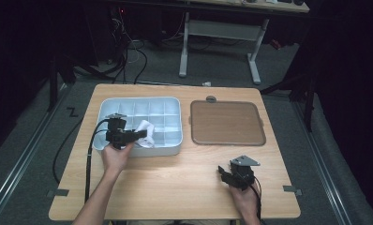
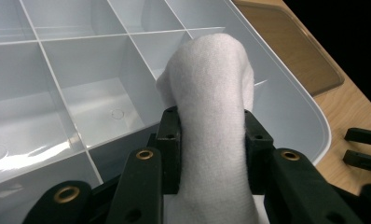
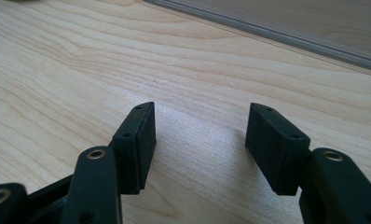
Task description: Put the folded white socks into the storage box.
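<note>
Sock point(image 1: 146, 133) is white, pinched by left gripper point(image 1: 138, 136) over near-right part of the divided tray point(image 1: 173, 105) in high view; right gripper point(image 1: 226, 176) rests on table point(image 1: 175, 183) well clear of tray, near side. Left gripper view: sock point(image 2: 211, 102) squeezed betw both pads, hanging over a tray point(image 2: 309, 121) compartment by the rim; best to lower it fully inside one cell before letting go. Right gripper view: right gripper point(image 3: 200, 140) jaws spread wide, holding nothing, above bare wood
</note>
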Available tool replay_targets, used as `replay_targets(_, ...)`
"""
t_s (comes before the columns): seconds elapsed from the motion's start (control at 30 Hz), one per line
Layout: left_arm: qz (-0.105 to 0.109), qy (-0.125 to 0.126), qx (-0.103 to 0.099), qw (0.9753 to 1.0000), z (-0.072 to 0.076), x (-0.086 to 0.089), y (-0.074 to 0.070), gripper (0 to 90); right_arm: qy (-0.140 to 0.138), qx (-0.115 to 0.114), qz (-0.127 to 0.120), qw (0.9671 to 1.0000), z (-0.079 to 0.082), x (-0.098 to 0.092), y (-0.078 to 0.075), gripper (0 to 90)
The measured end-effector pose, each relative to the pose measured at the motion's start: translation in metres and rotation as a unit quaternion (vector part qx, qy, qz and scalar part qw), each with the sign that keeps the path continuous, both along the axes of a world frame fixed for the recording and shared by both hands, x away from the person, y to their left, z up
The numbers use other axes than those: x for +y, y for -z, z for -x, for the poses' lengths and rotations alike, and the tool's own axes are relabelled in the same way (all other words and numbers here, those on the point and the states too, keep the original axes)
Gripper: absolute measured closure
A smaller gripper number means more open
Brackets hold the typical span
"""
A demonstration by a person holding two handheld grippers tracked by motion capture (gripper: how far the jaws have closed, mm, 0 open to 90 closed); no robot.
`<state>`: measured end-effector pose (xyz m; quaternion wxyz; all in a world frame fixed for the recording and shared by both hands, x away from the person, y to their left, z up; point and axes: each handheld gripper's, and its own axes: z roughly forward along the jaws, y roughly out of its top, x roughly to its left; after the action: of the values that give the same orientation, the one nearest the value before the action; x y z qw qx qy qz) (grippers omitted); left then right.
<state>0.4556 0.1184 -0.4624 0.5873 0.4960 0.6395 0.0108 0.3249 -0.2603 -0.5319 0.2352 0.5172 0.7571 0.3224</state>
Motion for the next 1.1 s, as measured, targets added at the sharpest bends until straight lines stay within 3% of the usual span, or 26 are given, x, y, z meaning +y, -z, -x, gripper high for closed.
replay_targets(0.4,0.007,-0.01,0.014,0.9998,-0.002,0.004,0.009,67.2,0.0,0.0,0.0,1.0,0.0,0.0,0.0,43.1)
replay_targets(0.6,-0.008,-0.009,0.016,0.9998,-0.002,0.004,0.01,67.2,0.0,0.0,0.0,1.0,0.0,0.0,0.0,42.9)
replay_targets(0.8,-0.005,-0.012,0.017,0.9998,-0.002,0.005,0.012,67.3,-0.001,0.0,0.0,1.0,0.0,0.0,0.0,42.8)
replay_targets(1.1,-0.047,-0.006,0.007,0.9989,0.0,0.004,0.014,68.3,-0.001,0.0,0.0,1.0,0.0,0.0,0.0,42.8)
